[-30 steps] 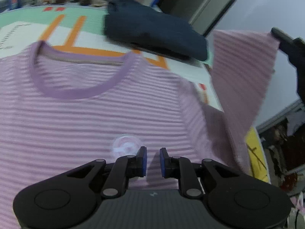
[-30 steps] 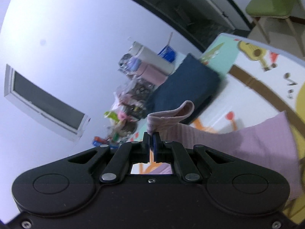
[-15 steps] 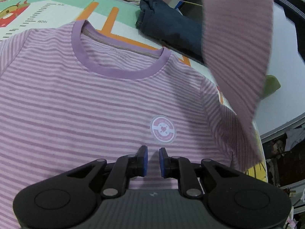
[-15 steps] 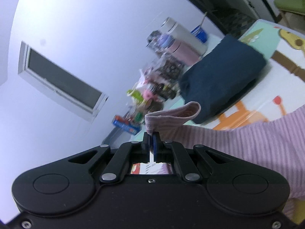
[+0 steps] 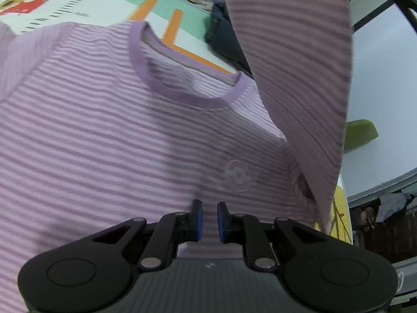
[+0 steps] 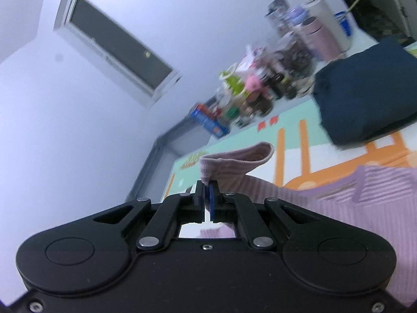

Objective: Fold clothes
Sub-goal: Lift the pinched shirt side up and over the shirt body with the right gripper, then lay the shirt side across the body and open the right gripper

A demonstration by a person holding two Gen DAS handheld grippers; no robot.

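My right gripper (image 6: 207, 186) is clenched on the sleeve (image 6: 235, 160) of the striped T-shirt (image 5: 109, 135), holding it up off the tabletop (image 5: 86, 0). In the left wrist view that lifted sleeve hangs as a tall panel from 12 to 4 o'clock, over the shirt's shoulder. The shirt itself lies flat, face up, collar (image 5: 182, 88) toward 12 o'clock and its round chest logo (image 5: 237, 175) just ahead of my left gripper (image 5: 207, 217). That gripper has a narrow gap between its jaws and grasps nothing I can see; it hovers over the chest.

My worries from here: the pinch on the sleeve is thin, right at the cuff edge, so a quick swing could pull it free. If I carry the sleeve across without the left gripper pinning the body, I expect the whole shirt to drag and wrinkle. The folded navy garment (image 6: 365, 91) sits near the collar at 1 o'clock, and a wide sweep might catch it.
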